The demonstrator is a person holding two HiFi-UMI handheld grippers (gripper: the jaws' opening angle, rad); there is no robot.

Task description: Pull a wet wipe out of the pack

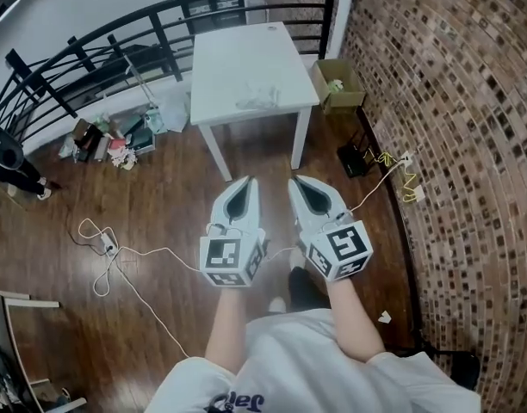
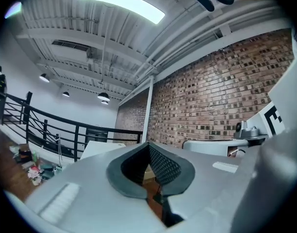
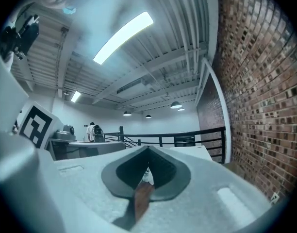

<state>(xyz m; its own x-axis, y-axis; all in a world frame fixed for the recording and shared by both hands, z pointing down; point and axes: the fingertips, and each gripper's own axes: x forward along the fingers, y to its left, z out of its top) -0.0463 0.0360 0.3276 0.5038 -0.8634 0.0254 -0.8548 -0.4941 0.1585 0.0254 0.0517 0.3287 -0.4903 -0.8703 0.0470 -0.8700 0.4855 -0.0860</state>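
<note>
A white table (image 1: 246, 37) stands ahead of me on the wood floor. A pale crinkled pack of wipes (image 1: 257, 100) lies near the table's front edge. I hold both grippers side by side, level, well short of the table, and both point toward it. My left gripper (image 1: 248, 181) is shut, its tips meeting with nothing between them (image 2: 149, 143). My right gripper (image 1: 294, 181) is shut too and holds nothing (image 3: 148, 147). The tabletop (image 2: 102, 147) shows beyond the left jaws, too far off to make out the pack there.
A brick wall (image 1: 453, 101) runs along the right, with an open cardboard box (image 1: 338, 84) and a black item (image 1: 356, 159) at its foot. A black railing (image 1: 91, 41) curves behind the table. White cables (image 1: 117, 261) and clutter (image 1: 108, 140) lie on the floor at left.
</note>
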